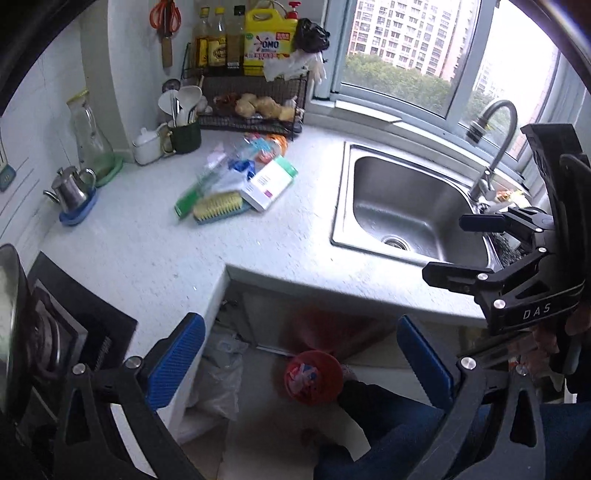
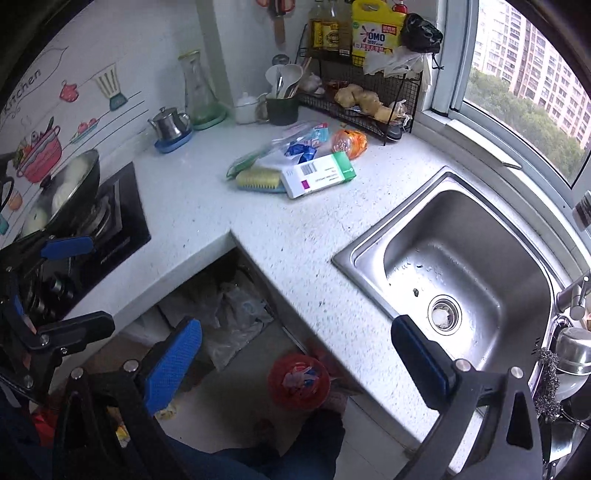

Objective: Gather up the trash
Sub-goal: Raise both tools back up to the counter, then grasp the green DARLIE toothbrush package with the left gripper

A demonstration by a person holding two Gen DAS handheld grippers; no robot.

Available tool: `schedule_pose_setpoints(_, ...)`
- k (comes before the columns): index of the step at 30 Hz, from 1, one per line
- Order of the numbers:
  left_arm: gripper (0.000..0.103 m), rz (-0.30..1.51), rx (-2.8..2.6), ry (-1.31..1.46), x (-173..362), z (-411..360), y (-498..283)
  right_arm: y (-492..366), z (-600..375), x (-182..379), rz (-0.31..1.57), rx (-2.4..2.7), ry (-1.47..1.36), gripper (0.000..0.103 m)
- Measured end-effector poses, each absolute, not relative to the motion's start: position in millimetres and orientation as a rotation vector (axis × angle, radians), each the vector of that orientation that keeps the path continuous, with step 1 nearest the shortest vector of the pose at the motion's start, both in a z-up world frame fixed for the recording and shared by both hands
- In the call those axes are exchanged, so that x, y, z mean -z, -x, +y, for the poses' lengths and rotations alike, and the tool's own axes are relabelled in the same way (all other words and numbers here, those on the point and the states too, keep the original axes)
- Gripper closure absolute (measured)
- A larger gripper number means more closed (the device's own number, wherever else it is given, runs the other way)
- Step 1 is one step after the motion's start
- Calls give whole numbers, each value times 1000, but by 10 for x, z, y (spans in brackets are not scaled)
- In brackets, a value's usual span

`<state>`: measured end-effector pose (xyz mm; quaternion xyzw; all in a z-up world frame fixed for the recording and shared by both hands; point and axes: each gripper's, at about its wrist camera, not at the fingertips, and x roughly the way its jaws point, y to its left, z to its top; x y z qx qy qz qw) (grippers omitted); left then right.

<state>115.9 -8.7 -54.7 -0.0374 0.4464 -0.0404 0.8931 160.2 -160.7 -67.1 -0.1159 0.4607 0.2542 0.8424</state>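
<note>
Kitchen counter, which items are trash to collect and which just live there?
Trash, likely:
white-and-green cardboard box
crumpled orange plastic wrapper
blue plastic wrappers
red bin on floor receives them

Just there:
yellow-bristled scrub brush
steel teapot
yellow detergent jug
steel sink

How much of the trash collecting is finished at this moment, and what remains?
Some trash already lies in the red bin on the floor. Nothing is in hand: the left gripper and right gripper are both open and empty. Left on the counter: the white-green box, the orange wrapper and the plastic packaging.
</note>
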Motion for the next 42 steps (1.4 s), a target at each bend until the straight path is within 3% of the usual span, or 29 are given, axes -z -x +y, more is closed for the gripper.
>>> schedule_pose_setpoints(22, 0, 1016, -104, 187, 782, 508, -2984, -3615, -1105, 887, 1189, -587, 177, 1)
schedule_pose_setpoints(42, 0, 1130, 76, 146, 1296, 1195, -4004, -4451, -713, 1552, 1341, -410, -87, 1)
